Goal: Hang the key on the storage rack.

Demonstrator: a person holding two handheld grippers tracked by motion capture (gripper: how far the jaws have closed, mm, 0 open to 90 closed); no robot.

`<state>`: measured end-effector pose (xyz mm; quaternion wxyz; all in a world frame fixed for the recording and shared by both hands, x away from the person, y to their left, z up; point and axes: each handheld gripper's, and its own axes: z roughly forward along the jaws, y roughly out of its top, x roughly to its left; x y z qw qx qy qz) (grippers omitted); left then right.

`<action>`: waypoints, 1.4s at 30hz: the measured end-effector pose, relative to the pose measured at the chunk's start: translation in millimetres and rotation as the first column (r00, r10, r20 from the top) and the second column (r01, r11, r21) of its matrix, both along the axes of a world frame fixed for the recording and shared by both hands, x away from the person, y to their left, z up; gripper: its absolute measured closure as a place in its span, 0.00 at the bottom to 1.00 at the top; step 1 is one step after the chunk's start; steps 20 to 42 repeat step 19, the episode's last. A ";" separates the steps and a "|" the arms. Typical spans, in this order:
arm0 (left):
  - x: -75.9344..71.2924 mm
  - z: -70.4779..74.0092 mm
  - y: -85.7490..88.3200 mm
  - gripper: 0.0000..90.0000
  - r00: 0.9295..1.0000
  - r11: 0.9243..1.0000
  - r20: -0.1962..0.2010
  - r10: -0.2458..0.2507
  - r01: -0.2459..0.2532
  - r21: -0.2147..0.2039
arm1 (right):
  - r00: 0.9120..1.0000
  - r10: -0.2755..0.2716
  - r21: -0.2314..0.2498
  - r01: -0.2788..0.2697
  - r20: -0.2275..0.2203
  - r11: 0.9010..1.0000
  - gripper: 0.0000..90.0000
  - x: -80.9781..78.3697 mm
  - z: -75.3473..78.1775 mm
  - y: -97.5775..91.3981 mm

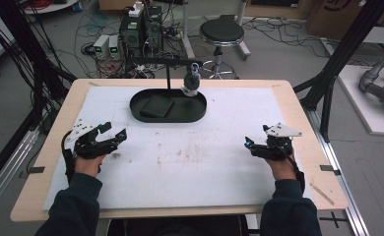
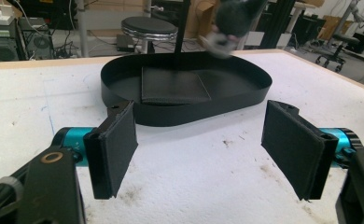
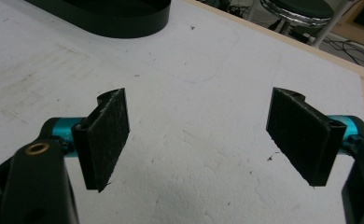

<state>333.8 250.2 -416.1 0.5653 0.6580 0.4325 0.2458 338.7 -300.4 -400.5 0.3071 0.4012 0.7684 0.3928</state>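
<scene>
Two hand-held tools rest over the white foam-covered wooden table (image 1: pixel 219 162): the left tool (image 1: pixel 115 132) at 9 o'clock, the right tool (image 1: pixel 249 143) at 3 o'clock, each with jaws spread wide and nothing between them. One black oval metal tray (image 1: pixel 145 117) sits at 12 o'clock, well apart from both, holding one flat black square pad (image 1: pixel 156 106). One dark rounded object (image 1: pixel 192 81) hangs from a black stand above the tray's right end. Bare foam lies open between the tools and out to the table's edges.
</scene>
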 end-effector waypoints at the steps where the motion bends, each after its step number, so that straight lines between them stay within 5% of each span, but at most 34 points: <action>1: 0.1 -0.1 -0.3 0.29 1.000 1.000 -0.003 0.000 0.000 0.000 | 1.000 -0.002 -0.001 0.002 -0.001 1.000 0.24 -0.1 -0.4 -0.5; 42: 1.7 -2.3 -2.8 0.29 1.000 1.000 -0.017 -0.006 0.006 0.025 | 1.000 0.004 -0.023 -0.004 -0.002 1.000 0.24 1.2 -2.6 -2.2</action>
